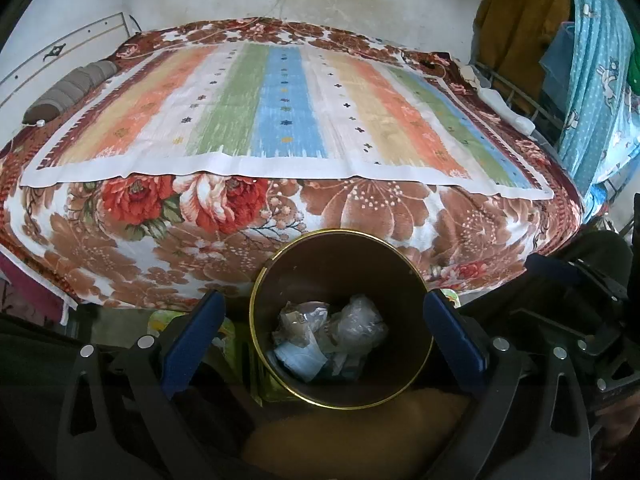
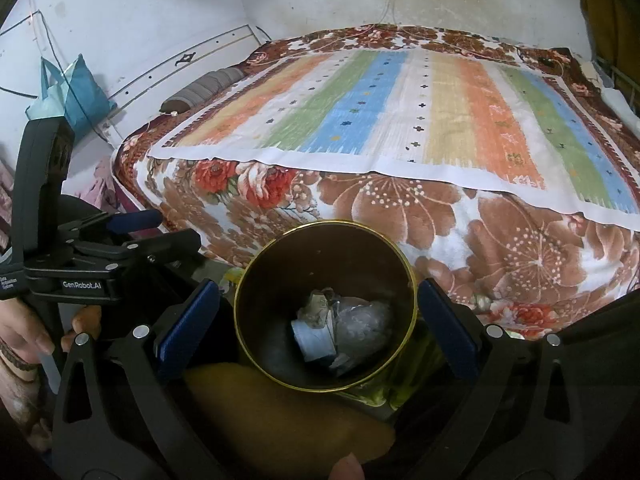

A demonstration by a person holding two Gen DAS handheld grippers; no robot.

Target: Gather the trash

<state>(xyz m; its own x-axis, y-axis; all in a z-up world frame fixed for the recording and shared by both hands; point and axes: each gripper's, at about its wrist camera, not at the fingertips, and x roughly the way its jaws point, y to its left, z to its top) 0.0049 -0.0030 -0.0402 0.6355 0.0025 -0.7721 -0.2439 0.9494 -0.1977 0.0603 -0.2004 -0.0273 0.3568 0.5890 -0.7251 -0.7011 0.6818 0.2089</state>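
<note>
Both grippers hang over a dark round bin with a gold rim [image 1: 256, 344], which stands on the floor at the foot of a bed [image 1: 360, 216]. The left gripper [image 1: 324, 312] has its blue-padded fingers [image 1: 192, 340] spread wide, one on either side of the bin mouth, gripping nothing. The right gripper [image 2: 318, 304] is likewise parted, its blue pads [image 2: 448, 328] flanking the bin and clear of the rim. The collected trash [image 1: 332, 336] lies at the bottom of the bin: crumpled clear plastic, a scrap of paper and a pale blue piece, heaped together. In the right wrist view the trash [image 2: 340, 328] sits toward the bin's far right side. The bed carries a floral brown-and-red blanket with a striped cloth [image 1: 280, 108] laid flat on top; a grey bolster [image 1: 68, 92] rests along its left edge by the wall. A blue printed fabric [image 1: 592, 92] hangs at the right. A hand [image 2: 24, 332] holds the left gripper's handle at the lower left of the right wrist view. A teal bag [image 2: 72, 92] leans on the wall behind it.
</note>
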